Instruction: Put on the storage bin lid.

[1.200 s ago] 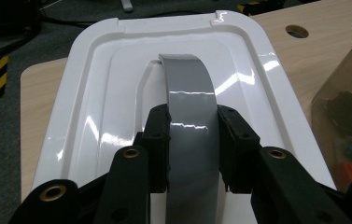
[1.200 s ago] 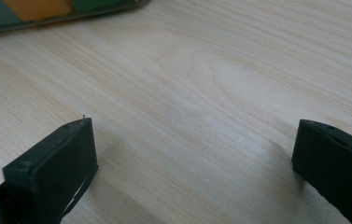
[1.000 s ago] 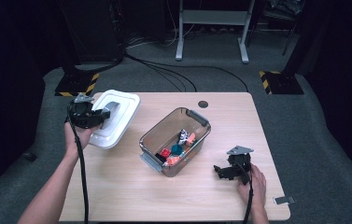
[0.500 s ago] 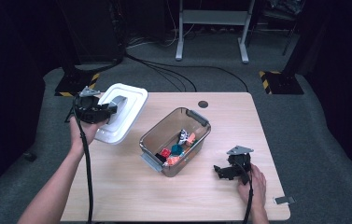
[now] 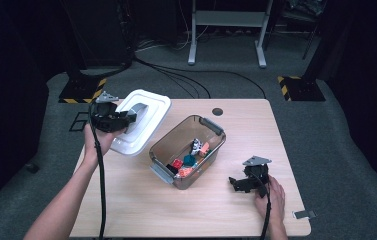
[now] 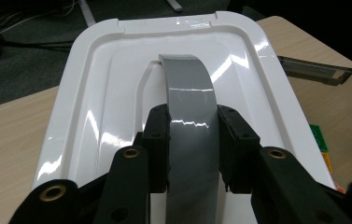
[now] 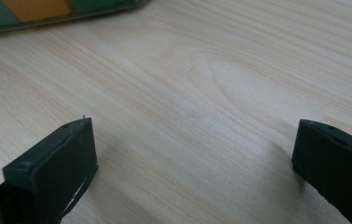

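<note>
White lid (image 6: 94, 116) gripped by grey handle (image 6: 190, 107) in left gripper (image 6: 192, 149), left of storage bin (image 5: 188, 150); right gripper (image 7: 192, 154) gaping empty, right of bin.

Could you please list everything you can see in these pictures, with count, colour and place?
lid: one, white, held up over the table's far left corner
lid handle: one, grey, clamped between the left gripper's jaws
box: one, clear with grey latches, open, mid table
small toys: several, red, orange, teal and white, inside the box
table: one, light wood, on grey carpet
cable hole: one, dark, far middle of the table
metal stand: one, grey, on the floor behind
left gripper: one, black, shut on the lid handle
right gripper: one, black, jaws wide apart, low over the table's near right
</note>
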The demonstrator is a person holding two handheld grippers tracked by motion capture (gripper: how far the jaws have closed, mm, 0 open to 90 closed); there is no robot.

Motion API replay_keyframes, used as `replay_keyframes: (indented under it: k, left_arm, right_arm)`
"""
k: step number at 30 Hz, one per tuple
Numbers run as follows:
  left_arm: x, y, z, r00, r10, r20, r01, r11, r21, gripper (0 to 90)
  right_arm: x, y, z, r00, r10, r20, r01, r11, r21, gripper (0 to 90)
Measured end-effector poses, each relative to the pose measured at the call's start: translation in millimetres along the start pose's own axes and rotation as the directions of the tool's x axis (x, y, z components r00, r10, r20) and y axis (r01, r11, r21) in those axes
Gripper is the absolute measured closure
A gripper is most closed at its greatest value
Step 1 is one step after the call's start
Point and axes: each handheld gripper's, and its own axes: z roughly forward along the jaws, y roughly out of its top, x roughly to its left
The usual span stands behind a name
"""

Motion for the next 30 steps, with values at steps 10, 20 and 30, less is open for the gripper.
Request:
replay_keyframes:
  k: [10,20,30]
  left_arm:
    - [-25.3,8.2,2.1,0.9983,0.042,0.04,-0.042,0.9991,0.003,67.4]
    - [-52.2,12.8,11.6,0.9944,0.068,0.081,-0.069,0.9975,0.012,67.4]
    - [-79.0,11.8,28.9,0.9874,0.114,0.109,-0.121,0.9913,0.053,67.3]
  right_arm:
    - [0.3,0.1,0.1,1.0,0.005,0.0,-0.005,1.0,-0.001,0.0]
    - [0.4,0.1,0.0,1.0,0.006,0.0,-0.006,1.0,-0.001,0.0]
    - [0.3,0.1,0.1,1.0,0.005,0.0,-0.005,1.0,-0.001,0.0]
